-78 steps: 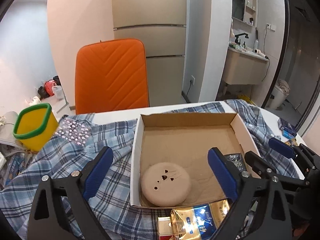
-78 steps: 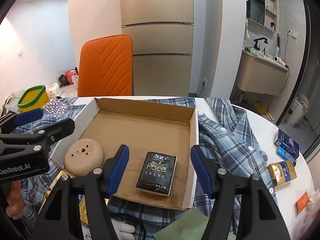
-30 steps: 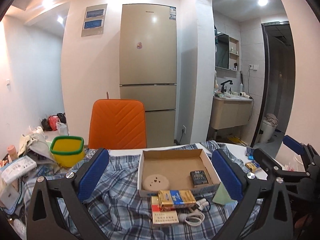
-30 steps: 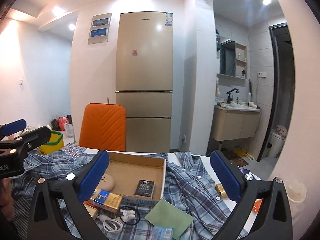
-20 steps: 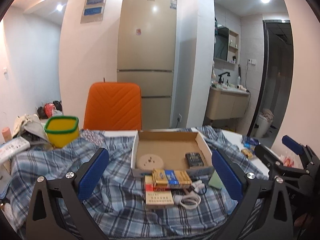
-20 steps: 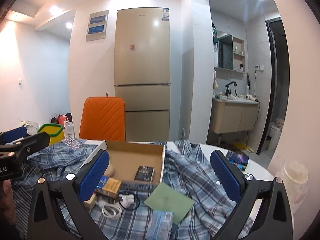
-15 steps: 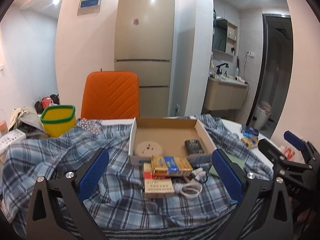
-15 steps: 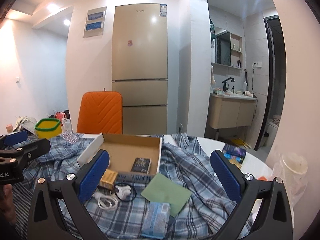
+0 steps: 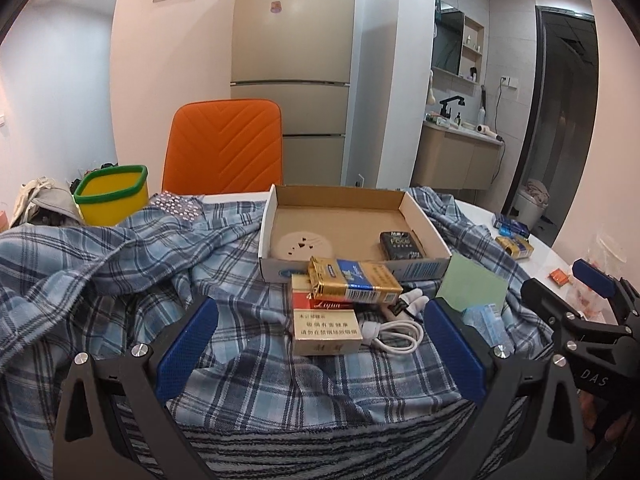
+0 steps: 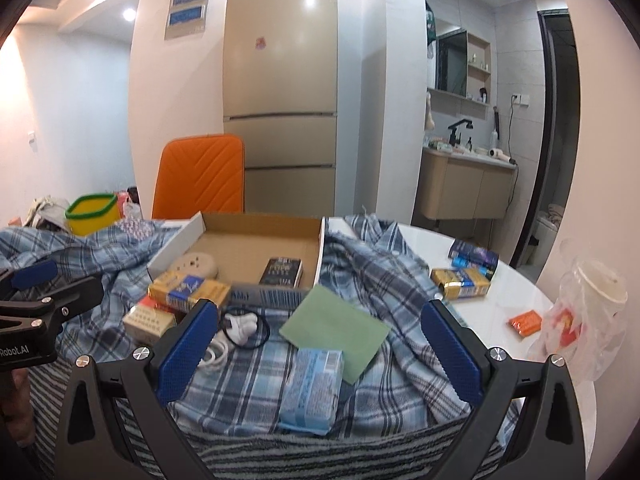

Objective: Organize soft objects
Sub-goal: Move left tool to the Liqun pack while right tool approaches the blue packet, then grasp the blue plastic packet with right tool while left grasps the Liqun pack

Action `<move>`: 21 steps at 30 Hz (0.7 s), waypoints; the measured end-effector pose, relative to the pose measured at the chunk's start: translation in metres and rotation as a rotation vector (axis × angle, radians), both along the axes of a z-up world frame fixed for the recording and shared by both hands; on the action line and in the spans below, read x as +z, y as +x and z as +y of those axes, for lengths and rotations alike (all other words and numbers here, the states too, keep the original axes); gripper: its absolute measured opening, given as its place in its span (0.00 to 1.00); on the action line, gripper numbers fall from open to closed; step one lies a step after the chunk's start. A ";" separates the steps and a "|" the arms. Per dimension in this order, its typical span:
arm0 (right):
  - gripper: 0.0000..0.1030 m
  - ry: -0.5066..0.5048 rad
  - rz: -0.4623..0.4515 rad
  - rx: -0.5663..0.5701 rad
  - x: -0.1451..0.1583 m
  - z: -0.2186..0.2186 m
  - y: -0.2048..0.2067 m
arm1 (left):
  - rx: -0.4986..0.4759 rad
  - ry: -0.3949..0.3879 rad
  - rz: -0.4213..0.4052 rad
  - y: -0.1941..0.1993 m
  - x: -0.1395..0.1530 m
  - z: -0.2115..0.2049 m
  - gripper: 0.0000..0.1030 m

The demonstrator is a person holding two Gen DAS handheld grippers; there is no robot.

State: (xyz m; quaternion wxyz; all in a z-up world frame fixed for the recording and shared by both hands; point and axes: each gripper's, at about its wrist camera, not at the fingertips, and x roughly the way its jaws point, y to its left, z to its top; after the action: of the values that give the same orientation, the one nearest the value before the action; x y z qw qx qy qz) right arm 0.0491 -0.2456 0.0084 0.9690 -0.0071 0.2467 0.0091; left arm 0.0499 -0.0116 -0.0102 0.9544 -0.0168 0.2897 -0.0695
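Both wrist views now take in the whole spread, where 2.6 s ago they looked straight down into the cardboard box (image 9: 352, 224); I have drawn both tools back and low, near the front edge of the surface (image 10: 516, 292), so I judge one placement done and the next pick not yet chosen. Left gripper (image 9: 320, 344): jaws wide apart, holding nothing. Right gripper (image 10: 316, 344): likewise spread, empty. Count, left to right: one yellow bin with a green rim (image 9: 112, 196); one plaid shirt (image 9: 120, 264) draped over most of the surface; one box holding two items, a round beige pad (image 9: 300, 245) at its left and a black tissue pack (image 9: 401, 245) at its right; two cigarette packs stacked just in front of the box, gold-blue (image 9: 354, 282) lying across red-gold (image 9: 325, 326); one white charger with cable (image 9: 396, 326); one green cloth (image 10: 334, 330); one light blue tissue pack (image 10: 312, 384) touching the cloth's near edge, between the right gripper's fingers (image 10: 188, 352) in that view. Further right on bare surface: one gold-blue pack (image 10: 460, 283), dark blue boxes (image 10: 474, 258) (number unclear), one small orange item (image 10: 525, 322), one clear plastic bag (image 10: 588, 312). Soft items outside the box, as I judge: cloth, blue tissue pack, shirt.
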 end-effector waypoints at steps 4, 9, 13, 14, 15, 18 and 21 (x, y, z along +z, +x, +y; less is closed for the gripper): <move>1.00 -0.001 0.037 -0.001 -0.005 0.000 0.006 | -0.013 0.015 0.035 0.005 -0.010 -0.005 0.99; 0.99 0.002 0.104 -0.005 -0.014 0.000 0.018 | -0.028 0.002 0.065 0.010 -0.018 -0.006 0.99; 0.99 0.020 0.161 0.019 -0.024 0.000 0.027 | -0.014 -0.021 0.114 0.018 -0.026 0.000 0.99; 0.99 0.023 0.169 0.021 -0.026 0.000 0.028 | -0.009 -0.026 0.127 0.020 -0.028 0.001 0.99; 0.97 0.027 0.178 0.026 -0.028 0.000 0.029 | -0.007 -0.037 0.140 0.021 -0.030 0.003 0.99; 0.88 0.034 0.226 0.036 -0.036 0.000 0.036 | -0.001 -0.062 0.159 0.023 -0.033 0.008 0.99; 0.81 0.036 0.262 0.046 -0.043 0.002 0.042 | -0.001 -0.058 0.177 0.025 -0.036 0.007 0.94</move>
State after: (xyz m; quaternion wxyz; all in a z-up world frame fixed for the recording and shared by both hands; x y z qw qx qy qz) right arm 0.0906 -0.2441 -0.0346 0.9279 0.0059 0.3708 0.0368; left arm 0.0752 -0.0046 -0.0462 0.9242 -0.0505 0.3707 -0.0764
